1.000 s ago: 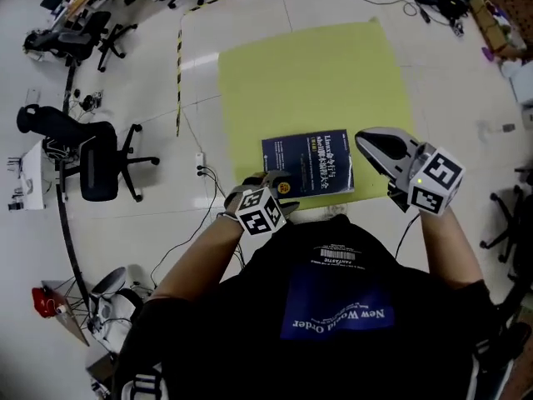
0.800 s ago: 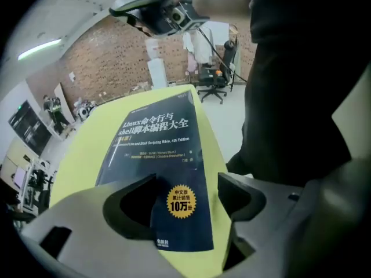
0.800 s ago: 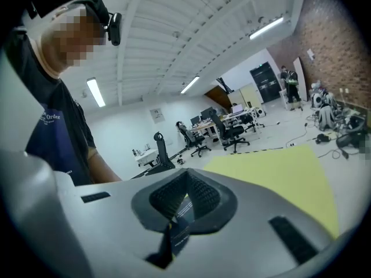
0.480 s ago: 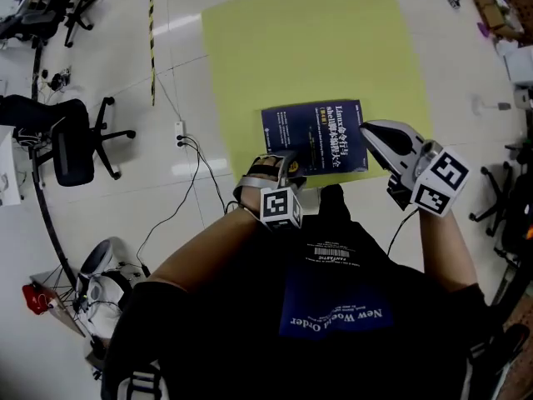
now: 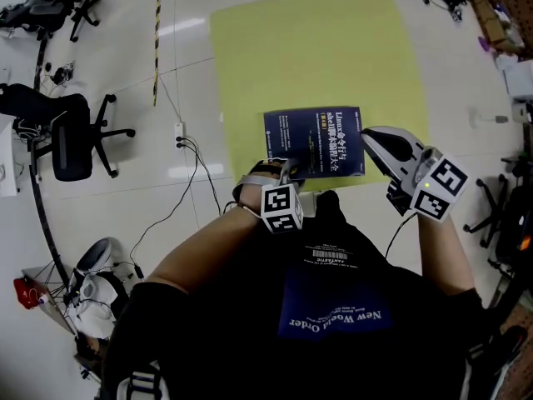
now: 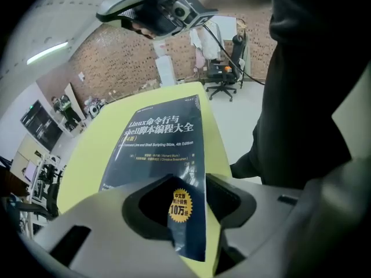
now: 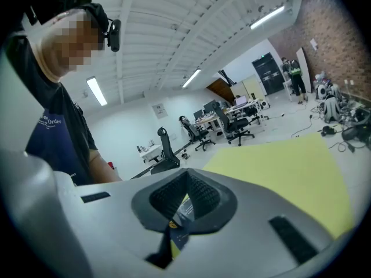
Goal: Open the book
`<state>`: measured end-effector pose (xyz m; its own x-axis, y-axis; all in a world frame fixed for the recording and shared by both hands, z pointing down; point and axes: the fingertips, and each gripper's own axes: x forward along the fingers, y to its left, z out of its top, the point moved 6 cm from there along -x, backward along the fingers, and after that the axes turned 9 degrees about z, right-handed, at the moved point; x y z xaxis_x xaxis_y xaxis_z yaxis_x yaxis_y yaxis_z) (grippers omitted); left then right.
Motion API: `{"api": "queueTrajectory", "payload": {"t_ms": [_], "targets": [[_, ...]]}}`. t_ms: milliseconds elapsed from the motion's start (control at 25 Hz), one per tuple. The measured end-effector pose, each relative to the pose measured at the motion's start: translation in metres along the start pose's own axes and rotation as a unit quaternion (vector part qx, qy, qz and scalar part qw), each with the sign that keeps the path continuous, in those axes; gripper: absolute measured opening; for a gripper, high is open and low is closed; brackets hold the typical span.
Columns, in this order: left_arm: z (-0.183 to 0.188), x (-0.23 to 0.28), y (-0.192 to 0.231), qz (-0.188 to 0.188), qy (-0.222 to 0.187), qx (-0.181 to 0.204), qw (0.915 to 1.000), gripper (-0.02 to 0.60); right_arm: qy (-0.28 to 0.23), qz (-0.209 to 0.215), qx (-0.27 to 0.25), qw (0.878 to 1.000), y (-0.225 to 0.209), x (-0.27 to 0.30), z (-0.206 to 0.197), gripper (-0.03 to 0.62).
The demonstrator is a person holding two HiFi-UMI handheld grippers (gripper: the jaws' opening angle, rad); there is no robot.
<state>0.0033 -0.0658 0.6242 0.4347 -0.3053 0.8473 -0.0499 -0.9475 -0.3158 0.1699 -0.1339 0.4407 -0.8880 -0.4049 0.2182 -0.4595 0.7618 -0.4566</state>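
A dark blue book (image 5: 314, 142) with white print lies shut on the yellow mat (image 5: 308, 57). My left gripper (image 5: 279, 172) stands over its near left corner, pointing steeply down. In the left gripper view the corner with the gold sticker (image 6: 179, 204) shows between the jaws of the left gripper (image 6: 188, 181). Those jaws have just been closing but still stand apart and do not press the book. My right gripper (image 5: 375, 140) hangs just off the book's right edge. Its jaws meet at the tips (image 7: 185, 171), with nothing held. The book (image 7: 182, 213) peeks through its hollow.
Black office chairs (image 5: 71, 144) stand on the white floor at the left. A power strip with cables (image 5: 181, 130) lies beside the mat. Black-and-yellow tape (image 5: 156, 48) runs along the floor. The person's dark shirt (image 5: 333, 307) fills the near side.
Both grippers have sunk a little toward the mat. The left one has settled over the book's near left corner, and the right one sits closer to the right edge. The book has not moved.
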Motion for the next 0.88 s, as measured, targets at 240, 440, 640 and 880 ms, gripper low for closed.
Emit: {"api": "queueTrajectory", "payload": {"t_ms": [240,440,640,880], "targets": [[0.004,-0.016,0.011,-0.042,-0.009,-0.019,0.9989,0.114,-0.013,-0.008,-0.005,1.0,0.004,-0.012,0.003,-0.014],[0.014,-0.041,0.033,-0.064,-0.018,-0.038,0.9971,0.1,-0.026,-0.015,-0.015,0.999,0.011,-0.025,0.012,-0.014],[0.026,-0.066,0.074,-0.081,-0.03,-0.059,0.9945,0.091,-0.043,-0.024,-0.026,0.998,0.011,-0.035,0.024,-0.014],[0.028,-0.078,0.125,-0.118,-0.045,-0.113,0.9855,0.091,-0.057,-0.029,-0.029,0.998,0.007,-0.039,0.036,-0.014]]}}
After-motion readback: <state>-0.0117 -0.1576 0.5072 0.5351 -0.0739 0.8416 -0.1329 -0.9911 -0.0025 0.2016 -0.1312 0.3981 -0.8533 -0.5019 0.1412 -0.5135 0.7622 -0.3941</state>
